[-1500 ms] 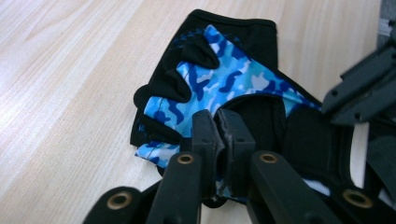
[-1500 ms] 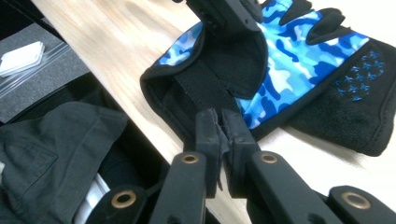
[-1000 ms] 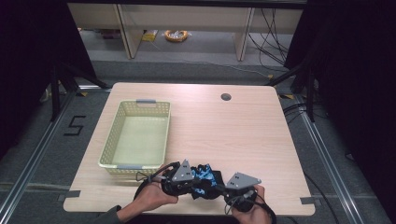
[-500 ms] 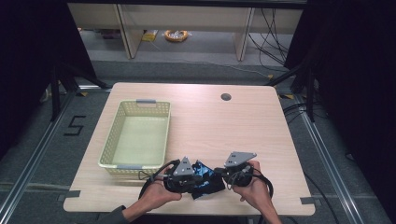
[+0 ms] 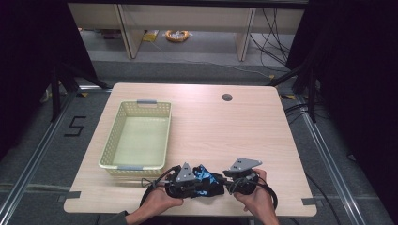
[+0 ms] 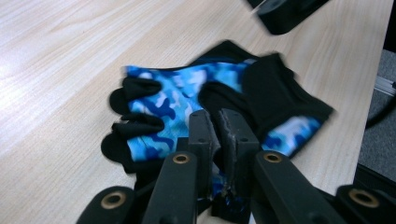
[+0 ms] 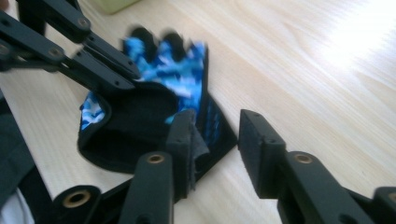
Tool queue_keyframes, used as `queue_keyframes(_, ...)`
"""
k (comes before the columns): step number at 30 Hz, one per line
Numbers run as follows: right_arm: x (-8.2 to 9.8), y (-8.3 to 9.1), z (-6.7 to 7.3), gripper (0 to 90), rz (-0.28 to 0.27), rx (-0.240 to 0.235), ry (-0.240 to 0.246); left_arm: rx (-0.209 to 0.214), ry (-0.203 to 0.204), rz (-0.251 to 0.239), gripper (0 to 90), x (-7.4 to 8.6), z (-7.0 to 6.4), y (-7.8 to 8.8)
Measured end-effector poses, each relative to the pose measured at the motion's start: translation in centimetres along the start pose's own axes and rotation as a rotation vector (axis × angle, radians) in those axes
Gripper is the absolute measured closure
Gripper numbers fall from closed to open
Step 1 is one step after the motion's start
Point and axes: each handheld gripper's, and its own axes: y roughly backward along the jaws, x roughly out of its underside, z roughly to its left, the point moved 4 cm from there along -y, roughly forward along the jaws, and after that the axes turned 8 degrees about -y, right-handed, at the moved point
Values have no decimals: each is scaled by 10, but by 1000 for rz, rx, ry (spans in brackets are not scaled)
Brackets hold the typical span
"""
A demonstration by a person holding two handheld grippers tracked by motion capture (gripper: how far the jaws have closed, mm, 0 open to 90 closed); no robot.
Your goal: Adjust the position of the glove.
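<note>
Nearest the person, at the front edge of the desk (image 5: 244, 126), lies a fingerless glove (image 6: 196, 100) in blue camouflage cloth with black trim; it is judged light, soft and limp, likely to sag and fold wherever it is not supported, not fragile, and grippy rather than slick, so a pinch on a doubled hem or the thick cuff should hold better than one on the thin patterned back. The left hand-held gripper (image 6: 218, 122) has its jaws nearly together, pinching a fold of the glove's black edge near the wrist opening; the right hand-held gripper (image 7: 217, 128) has just been opening, its jaws now parted with a clear gap, one pad beside the cuff and nothing clamped between them. The left gripper view gives the short finger stubs and the camouflage back laid flat on the wood, with the other gripper a blur at the top; the right gripper view gives instead the open black cuff and the left gripper's linkage reaching in across it. The high view alone places the work: both hands close together with the glove (image 5: 206, 178) between them, a pale yellow mesh basket (image 5: 123, 164) just beyond on the left, and a round cable hole (image 5: 227, 97) far across the desk.
</note>
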Motion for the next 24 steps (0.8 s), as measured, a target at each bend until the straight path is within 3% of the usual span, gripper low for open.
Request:
queue_keyframes(3, 2, 9, 8, 652, -5, -11, 5, -1, -17, 11, 804, 0, 0, 0)
queue_keyframes(6, 7, 12, 19, 642, 6, -31, -4, -7, -9, 5, 784, 0, 1, 0)
queue_keyframes(7, 11, 11, 22, 635, 8, -33, -2, 0, 11, -1, 775, 0, -1, 0)
queue_keyframes(8, 15, 12, 26, 633, 39, -34, -35, -6, 3, 5, 768, 0, 1, 0)
queue_keyframes(9, 17, 10, 28, 632, 35, -33, -47, -6, 6, 3, 766, 0, 1, 0)
queue_keyframes(10, 19, 9, 27, 631, 47, -25, -24, -1, -15, 0, 765, -1, 1, 1)
queue_keyframes(15, 27, 1, 26, 648, 110, -23, -64, -1, 4, 3, 760, -1, 1, 1)
queue_keyframes(18, 29, -5, 22, 721, 125, -27, -78, 4, 9, 7, 788, -1, 1, 1)
queue_keyframes(19, 29, -5, 21, 772, 129, -40, -77, 9, -8, 9, 803, -1, 1, 1)
queue_keyframes(20, 30, -8, 20, 810, 103, -38, -82, 9, -2, 9, 821, 0, 1, 1)
queue_keyframes(21, 29, -6, 19, 839, 133, -49, -95, 8, 2, 8, 832, 0, 1, 2)
queue_keyframes(22, 29, -7, 18, 855, 112, -53, -101, 8, -1, 9, 841, 0, 1, 2)
queue_keyframes(23, 29, -5, 17, 864, 128, -46, -81, 2, 3, 9, 853, 0, 0, 2)
queue_keyframes(24, 28, -5, 18, 867, 124, -45, -95, 0, 13, 1, 861, -1, -1, 2)
